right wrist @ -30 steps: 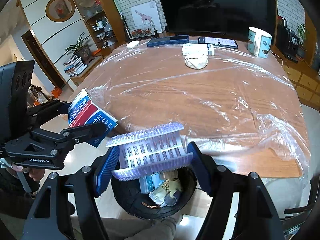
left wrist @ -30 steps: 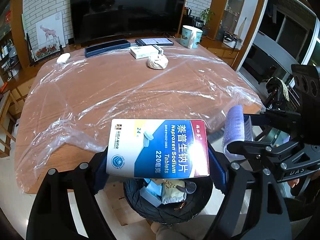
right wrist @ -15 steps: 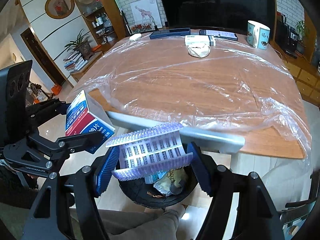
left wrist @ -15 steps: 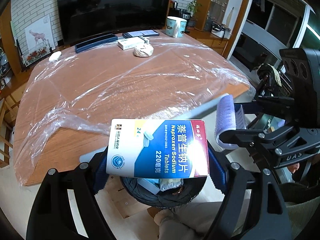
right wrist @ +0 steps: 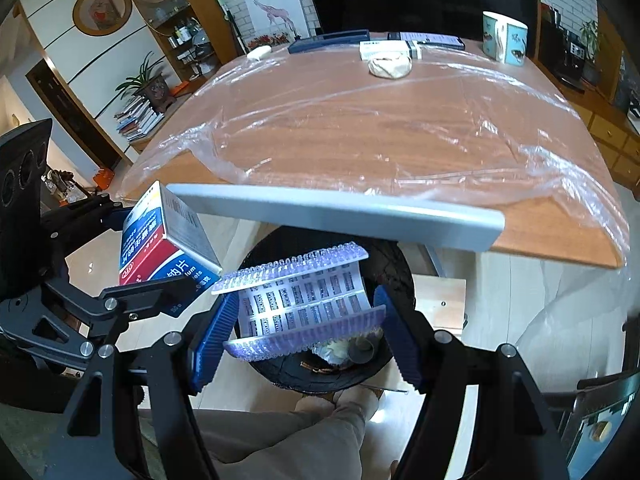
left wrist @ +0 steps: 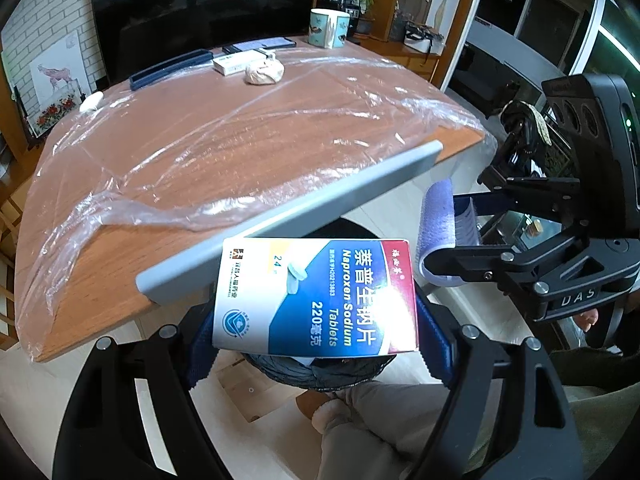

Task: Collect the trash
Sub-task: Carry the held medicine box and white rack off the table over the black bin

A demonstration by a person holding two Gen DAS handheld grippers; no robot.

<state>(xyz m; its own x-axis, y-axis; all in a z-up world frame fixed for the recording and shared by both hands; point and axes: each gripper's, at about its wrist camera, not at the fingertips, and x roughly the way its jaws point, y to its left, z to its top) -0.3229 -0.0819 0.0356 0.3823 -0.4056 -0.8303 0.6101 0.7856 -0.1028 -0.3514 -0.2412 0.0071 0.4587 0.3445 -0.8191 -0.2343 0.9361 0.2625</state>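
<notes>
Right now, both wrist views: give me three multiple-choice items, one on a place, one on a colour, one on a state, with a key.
1. Where is the round black trash bin?
A. on the wooden table
B. on the floor below both grippers
C. on a shelf

2. What colour is the ceramic mug at the far table edge?
A. red
B. black
C. teal and white

3. What is the state of the left gripper?
A. shut on the blue, white and red cardboard tablet box
B. open and empty
C. shut on a mug

Key:
1 B, the bin shows under the table edge, beneath the box and beneath the bent clear purple blister sheet held by the right gripper.
2 C, teal panels on white.
3 A, blue pads press on the box's two sides.
</notes>
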